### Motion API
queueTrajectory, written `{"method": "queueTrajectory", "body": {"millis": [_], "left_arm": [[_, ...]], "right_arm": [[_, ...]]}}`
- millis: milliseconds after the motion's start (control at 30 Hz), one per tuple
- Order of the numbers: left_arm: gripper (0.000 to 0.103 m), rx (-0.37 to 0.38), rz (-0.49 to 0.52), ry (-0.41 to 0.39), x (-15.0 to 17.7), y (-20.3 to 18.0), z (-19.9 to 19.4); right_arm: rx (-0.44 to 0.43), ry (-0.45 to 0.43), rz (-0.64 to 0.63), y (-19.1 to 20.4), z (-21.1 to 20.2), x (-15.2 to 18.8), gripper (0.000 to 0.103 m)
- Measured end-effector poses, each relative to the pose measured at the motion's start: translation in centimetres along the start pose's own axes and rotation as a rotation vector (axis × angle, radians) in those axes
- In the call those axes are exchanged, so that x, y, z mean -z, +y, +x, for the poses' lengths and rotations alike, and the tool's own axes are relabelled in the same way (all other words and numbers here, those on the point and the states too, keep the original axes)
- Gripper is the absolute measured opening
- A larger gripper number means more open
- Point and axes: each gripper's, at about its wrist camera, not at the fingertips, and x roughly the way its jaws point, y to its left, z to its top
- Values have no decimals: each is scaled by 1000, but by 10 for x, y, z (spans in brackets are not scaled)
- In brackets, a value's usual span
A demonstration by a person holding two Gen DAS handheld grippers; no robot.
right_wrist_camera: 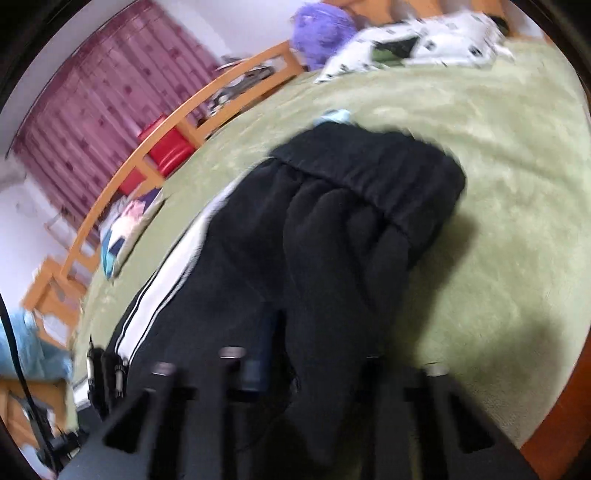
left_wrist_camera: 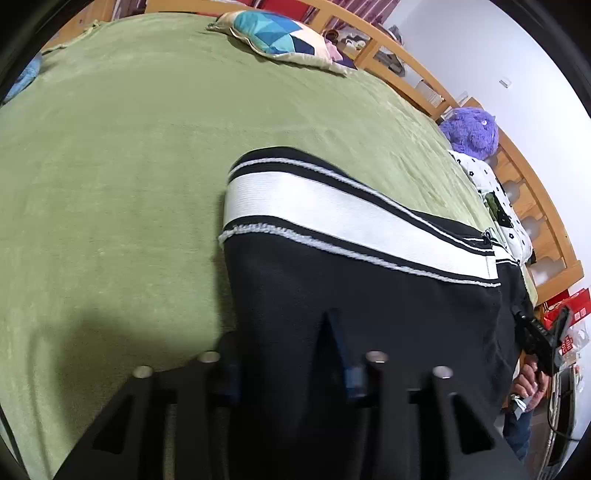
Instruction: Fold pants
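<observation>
Black pants (left_wrist_camera: 369,302) with a white side stripe (left_wrist_camera: 332,210) lie on the green bed cover (left_wrist_camera: 129,166). In the left wrist view the black cloth runs down between the fingers of my left gripper (left_wrist_camera: 291,369), which is shut on it. In the right wrist view the pants (right_wrist_camera: 332,240) lie with the gathered waistband (right_wrist_camera: 388,177) far from me. My right gripper (right_wrist_camera: 314,369) is shut on a raised fold of the black cloth; its fingertips are hidden in the fabric. The right view is motion-blurred.
A blue patterned pillow (left_wrist_camera: 280,35) lies at the far end of the bed. A purple plush toy (left_wrist_camera: 472,131) and a white patterned pillow (left_wrist_camera: 495,192) lie by the wooden bed rail (left_wrist_camera: 535,206). The other hand-held gripper (left_wrist_camera: 539,339) shows at the right edge.
</observation>
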Motion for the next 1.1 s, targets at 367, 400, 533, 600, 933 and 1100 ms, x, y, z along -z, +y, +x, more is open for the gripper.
{"method": "queueTrajectory", "body": {"millis": [367,400,533,600,933,1100], "left_arm": [[9,123,15,-143,-34,-22,-82],[9,131,18,-149,-38,-20,-90],[9,58,23,-221,-50,11,-142],[9,32,-1,-246,-50,36,-164],[13,-227,-55,-168,-27,146,-142],[38,-298,-91,-149,-7,169,-121]], "right_arm": [[-40,-110,-161,154,-79,-38,13],[-45,-117,-169,166,-82,-40,13],[-139,-133,-222,224,-98,-40,13],[-192,-130,-235,245,-99,-34,13],[-85,141,-250,249,30,54,14],[-76,207,-220,203,37,77,16]]}}
